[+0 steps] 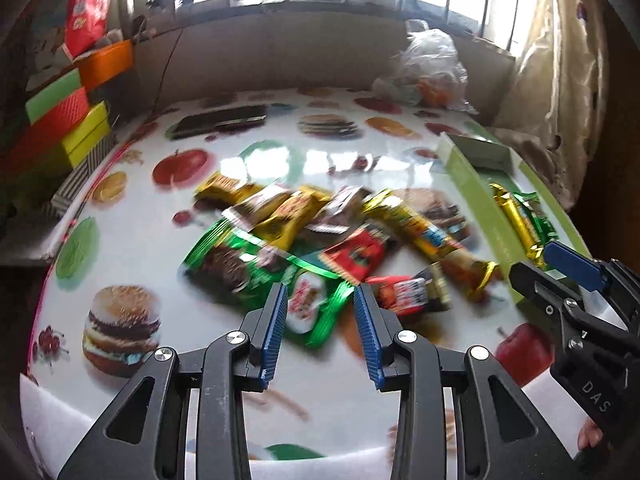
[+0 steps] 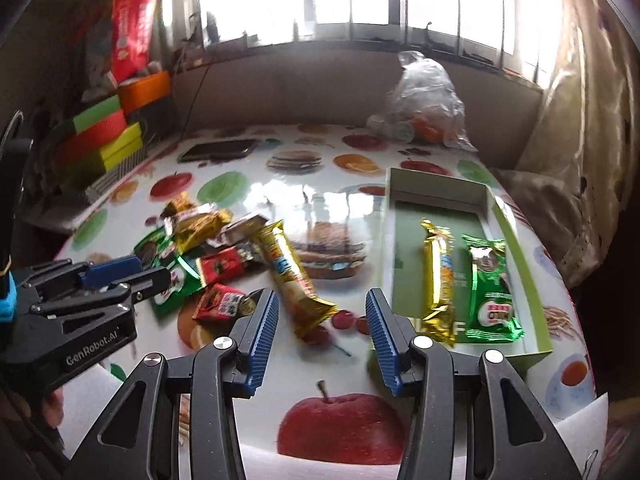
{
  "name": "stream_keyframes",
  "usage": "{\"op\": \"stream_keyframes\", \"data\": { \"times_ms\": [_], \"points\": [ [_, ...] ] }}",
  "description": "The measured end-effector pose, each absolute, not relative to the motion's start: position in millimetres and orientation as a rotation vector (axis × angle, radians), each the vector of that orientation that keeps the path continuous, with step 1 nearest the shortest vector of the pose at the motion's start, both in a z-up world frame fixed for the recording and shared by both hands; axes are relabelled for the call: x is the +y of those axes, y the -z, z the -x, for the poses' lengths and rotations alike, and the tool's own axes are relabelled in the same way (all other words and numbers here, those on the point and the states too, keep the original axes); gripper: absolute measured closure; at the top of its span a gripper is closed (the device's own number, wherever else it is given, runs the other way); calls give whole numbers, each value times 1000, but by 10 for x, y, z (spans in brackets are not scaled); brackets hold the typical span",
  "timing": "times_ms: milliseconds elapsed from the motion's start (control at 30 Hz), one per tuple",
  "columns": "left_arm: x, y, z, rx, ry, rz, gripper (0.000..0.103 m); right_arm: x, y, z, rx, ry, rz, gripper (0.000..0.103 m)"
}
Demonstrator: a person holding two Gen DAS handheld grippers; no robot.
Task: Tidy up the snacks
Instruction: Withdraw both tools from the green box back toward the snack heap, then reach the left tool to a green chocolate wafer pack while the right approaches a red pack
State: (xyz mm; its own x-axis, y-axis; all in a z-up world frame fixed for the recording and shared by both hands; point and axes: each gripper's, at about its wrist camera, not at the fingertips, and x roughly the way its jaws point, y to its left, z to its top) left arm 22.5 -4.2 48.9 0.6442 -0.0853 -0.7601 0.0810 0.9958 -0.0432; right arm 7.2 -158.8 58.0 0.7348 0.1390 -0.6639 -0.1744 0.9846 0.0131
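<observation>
I have both tools empty, jaws apart: left tool [image 1: 320, 308] over the green foil wafer packet [image 1: 256, 260] in the counter's heap, right tool [image 2: 322, 312] near the long gold foil bar [image 2: 294, 276]. I'd straddle each wrapper's narrow width, then carry it to the shallow green cardboard box [image 2: 516, 224].

Snack pile [image 2: 224, 256] left of box [image 2: 536, 276] w/ two snacks [image 2: 464, 284] inside

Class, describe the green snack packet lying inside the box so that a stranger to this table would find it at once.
Start at the shallow green box on the right side of the fruit-printed table. Two packets lie side by side in it. Yours is the shiny green packet, to the right of the long gold bar.
</observation>
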Motion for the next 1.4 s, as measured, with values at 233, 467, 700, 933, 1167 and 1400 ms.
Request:
{"op": "stream_keyframes", "data": {
  "times_ms": [233, 467, 700, 933, 1167, 1400],
  "points": [
    [302, -374, -240, 890, 86, 31, 67, -1279, -452, -88, 746, -260, 128, 58],
    [500, -321, -307, 910, 73, 32, 67, -1053, -325, -173, 785, -357, 192, 58],
    [588, -231, -449, 968, 127, 90, 67, -957, -228, -306, 828, -395, 226, 58],
    [700, -200, -565, 991, 140, 171, 67, -974, -179, -410, 856, -410, 228, 50],
    [705, -171, -693, 1018, 175, 246, 67, -900, -115, -441, 870, -428, 276, 44],
    [686, -173, -729, 1030, 190, 285, 67, -885, -97, -465, 880, -459, 281, 43]
  ]
}}
